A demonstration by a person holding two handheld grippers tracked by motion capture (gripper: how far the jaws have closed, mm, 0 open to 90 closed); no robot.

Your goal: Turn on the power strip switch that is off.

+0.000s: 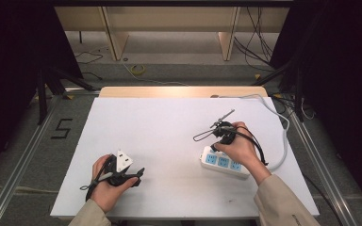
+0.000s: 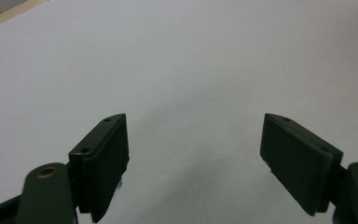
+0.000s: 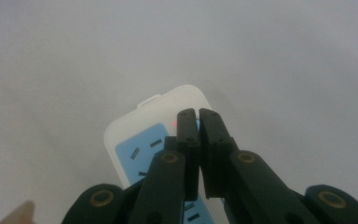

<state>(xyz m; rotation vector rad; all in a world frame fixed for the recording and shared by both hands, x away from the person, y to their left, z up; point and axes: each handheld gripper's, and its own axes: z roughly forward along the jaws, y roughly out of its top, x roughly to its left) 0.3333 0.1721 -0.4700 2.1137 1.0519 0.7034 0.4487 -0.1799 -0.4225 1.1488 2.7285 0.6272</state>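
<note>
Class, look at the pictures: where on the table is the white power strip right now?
In the high view the power strip lies on the right half of the white table, toward the near edge, directly under the right claw, its white cable looping off behind.

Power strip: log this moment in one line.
power strip: flat on white table, red light on | right tongs: shut, tips over its switch end | left tongs: open, nothing between

White power strip (image 1: 222,162) with blue sockets; black fingers (image 3: 188,128)
</note>
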